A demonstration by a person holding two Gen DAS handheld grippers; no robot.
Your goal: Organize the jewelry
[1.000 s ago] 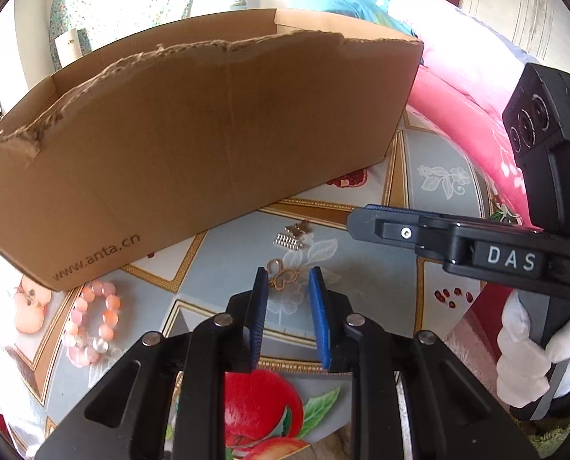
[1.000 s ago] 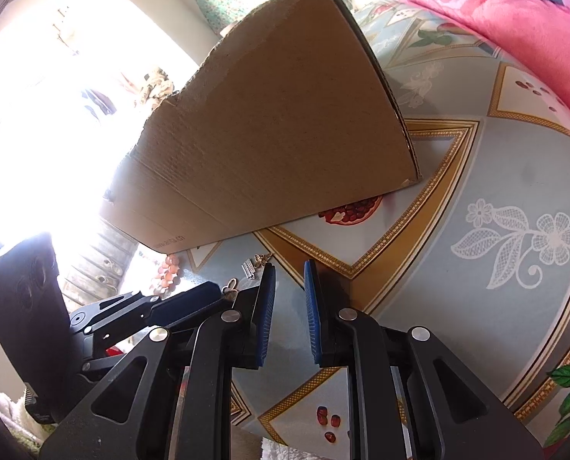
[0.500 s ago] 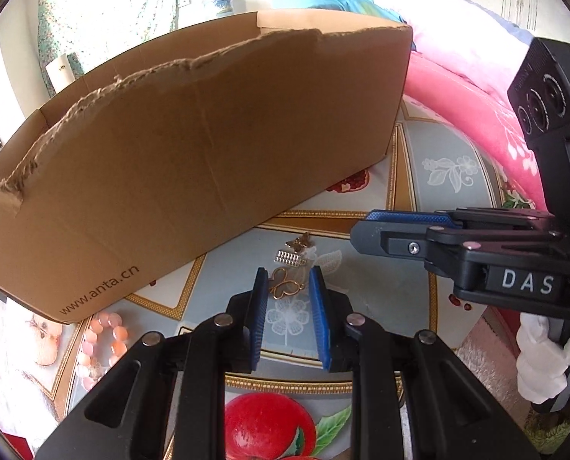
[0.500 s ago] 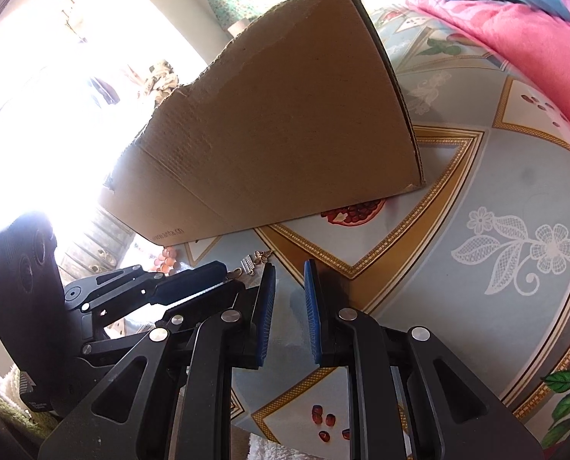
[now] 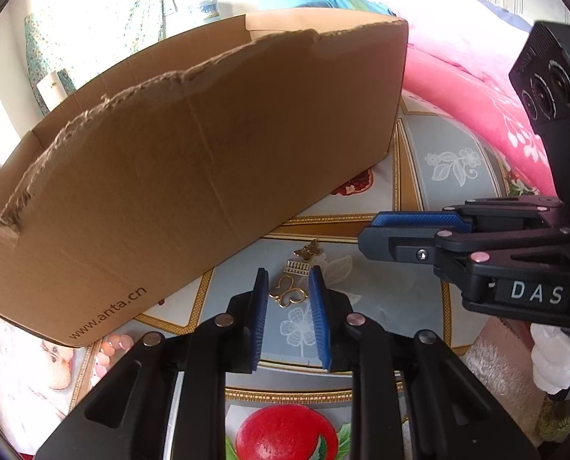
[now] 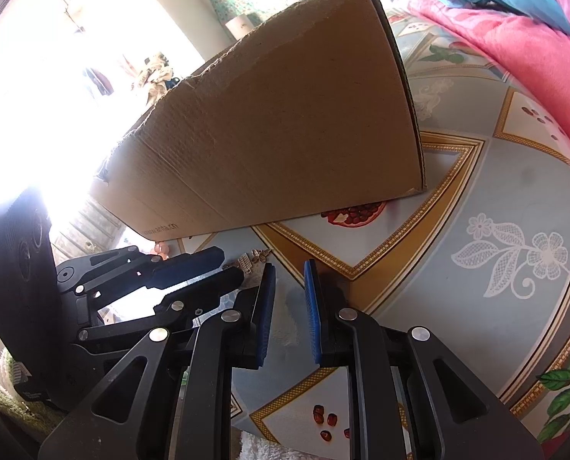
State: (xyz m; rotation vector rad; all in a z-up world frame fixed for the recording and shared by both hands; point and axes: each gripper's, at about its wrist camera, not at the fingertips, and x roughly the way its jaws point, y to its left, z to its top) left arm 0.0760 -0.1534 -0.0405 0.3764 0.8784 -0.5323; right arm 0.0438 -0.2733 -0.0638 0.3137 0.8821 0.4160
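Note:
A gold butterfly-shaped piece of jewelry [image 5: 288,296] lies on the patterned tablecloth between the tips of my open left gripper [image 5: 285,280]; the blue pads stand on either side of it, not closed on it. Just beyond it lie a small silver comb-like piece [image 5: 297,268] and a small gold butterfly charm [image 5: 308,250]; both show in the right wrist view [image 6: 255,257]. My right gripper [image 6: 288,268] is slightly open and empty, just right of the left gripper [image 6: 193,268]. A pink bead bracelet [image 5: 110,349] lies at the left by the cardboard box [image 5: 193,161].
The open cardboard box stands close behind the jewelry, its torn front wall facing me. A pink blanket [image 5: 476,88] lies at the right. A peach pendant [image 5: 61,364] lies at the far left. The right gripper's body [image 5: 515,264] crosses the right side.
My left gripper has moved forward and down, so the gold butterfly piece now sits between its fingertips. The right gripper has stayed alongside, shifting slightly.

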